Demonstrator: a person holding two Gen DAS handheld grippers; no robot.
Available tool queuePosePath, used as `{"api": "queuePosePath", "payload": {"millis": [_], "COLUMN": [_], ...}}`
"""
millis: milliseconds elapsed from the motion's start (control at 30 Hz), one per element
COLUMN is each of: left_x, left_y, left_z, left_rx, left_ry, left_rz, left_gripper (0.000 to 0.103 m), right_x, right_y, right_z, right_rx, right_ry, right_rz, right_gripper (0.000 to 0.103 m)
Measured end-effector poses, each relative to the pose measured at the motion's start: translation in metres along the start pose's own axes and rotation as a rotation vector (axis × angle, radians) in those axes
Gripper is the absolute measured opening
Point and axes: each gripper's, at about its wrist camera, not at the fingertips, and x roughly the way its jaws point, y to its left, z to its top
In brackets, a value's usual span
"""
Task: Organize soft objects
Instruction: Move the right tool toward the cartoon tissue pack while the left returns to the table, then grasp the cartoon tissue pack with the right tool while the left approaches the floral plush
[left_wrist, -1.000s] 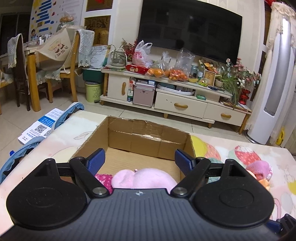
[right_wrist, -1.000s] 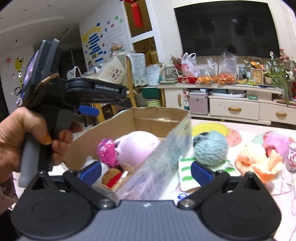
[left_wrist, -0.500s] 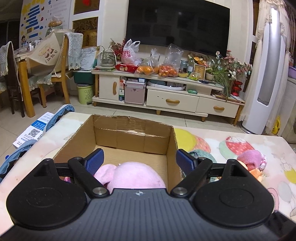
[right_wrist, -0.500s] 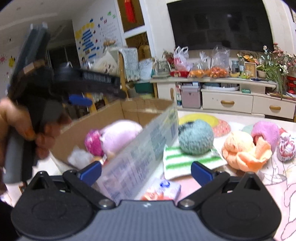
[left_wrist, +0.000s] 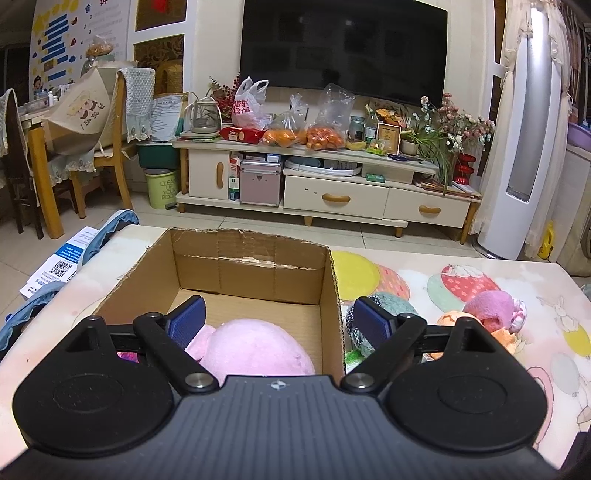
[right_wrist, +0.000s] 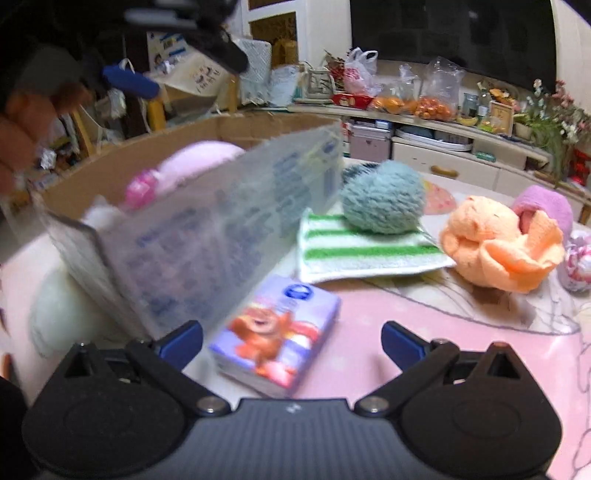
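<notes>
A cardboard box (left_wrist: 255, 258) stands on the table and holds a pink plush toy (left_wrist: 255, 350). My left gripper (left_wrist: 279, 323) is open and empty, above the box's near right part. My right gripper (right_wrist: 291, 339) is open and empty, low over the table beside the box (right_wrist: 207, 229), just behind a tissue pack (right_wrist: 277, 343). Right of the box lie a teal fluffy ball (right_wrist: 384, 203) on a green-striped cloth (right_wrist: 362, 251), an orange plush (right_wrist: 495, 243) and a pink-purple plush (right_wrist: 546, 206). These also show in the left wrist view, partly hidden by the fingers.
The table has a pink cartoon-print cover (left_wrist: 480, 280). A small floral ball (right_wrist: 578, 266) lies at the far right. Beyond the table stand a TV cabinet (left_wrist: 332, 184), a dining chair (left_wrist: 110, 147) and a tall white air conditioner (left_wrist: 524, 147).
My left gripper has risen and shifted right over the box. My right gripper has dropped and moved right, so the tissue pack now lies close before it.
</notes>
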Motion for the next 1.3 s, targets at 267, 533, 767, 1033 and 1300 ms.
{"api": "queuePosePath", "payload": {"millis": [267, 533, 767, 1033, 1300], "left_x": [0.000, 0.003, 0.008, 0.014, 0.025], "left_y": [-0.003, -0.008, -0.017, -0.035, -0.060], "left_z": [0.000, -0.002, -0.002, -0.004, -0.010], "left_rx": [-0.003, 0.024, 0.058, 0.096, 0.148], "left_ry": [0.002, 0.014, 0.024, 0.036, 0.051], "left_rz": [-0.020, -0.028, -0.048, -0.094, -0.169], "left_gripper": [0.103, 0.103, 0.103, 0.103, 0.103], "right_x": [-0.001, 0.006, 0.033, 0.032, 0.012], "right_y": [-0.042, -0.026, -0.029, -0.047, -0.068], "right_z": [-0.002, 0.005, 0.013, 0.012, 0.003], "right_rx": [0.018, -0.121, -0.167, -0.104, -0.074], "right_ry": [0.000, -0.047, 0.003, 0.020, 0.025], "right_rz": [-0.162, -0.050, 0.029, 0.081, 0.050], "right_gripper": [0.102, 0.102, 0.099, 0.075, 0.053]}}
